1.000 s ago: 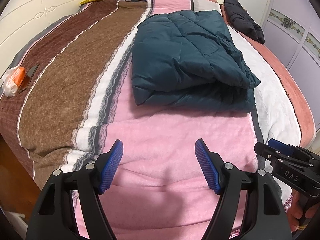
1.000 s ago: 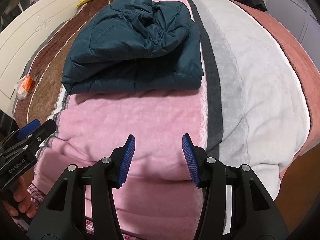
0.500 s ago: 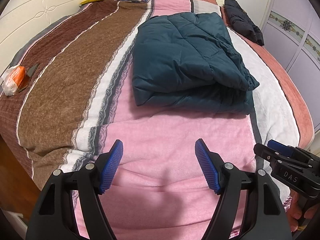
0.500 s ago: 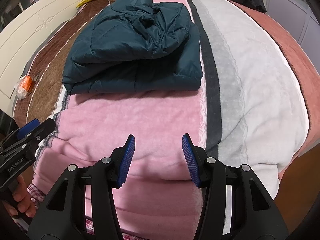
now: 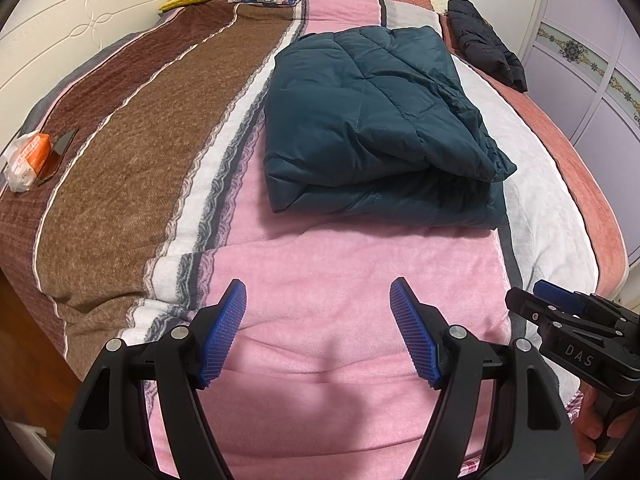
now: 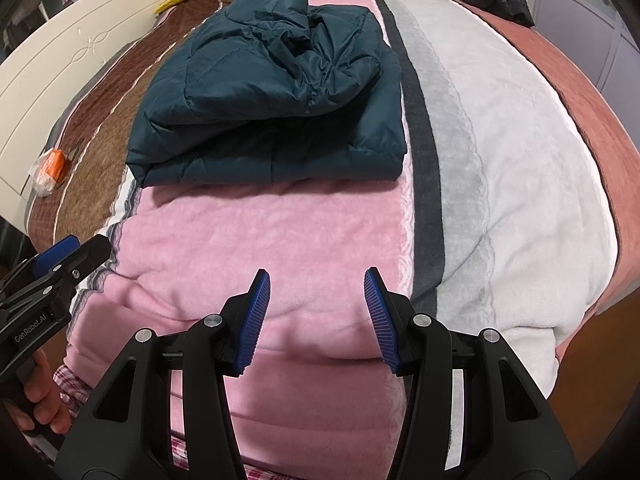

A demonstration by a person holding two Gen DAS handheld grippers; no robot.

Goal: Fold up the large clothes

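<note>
A small orange packet (image 5: 28, 160) lies on the brown stripe at the left edge of the bed, next to a white headboard (image 5: 76, 36). The left gripper (image 5: 318, 328) hovers over the pink stripe of the blanket (image 5: 320, 272), its 2 blue pads wide apart and holding nothing. Ahead of it the teal padded jacket (image 5: 372, 120) rests folded on the blanket. The right gripper (image 6: 316, 312) hangs over the pink stripe too, open and empty. A black garment (image 5: 486, 44) lies at the far right.
</note>
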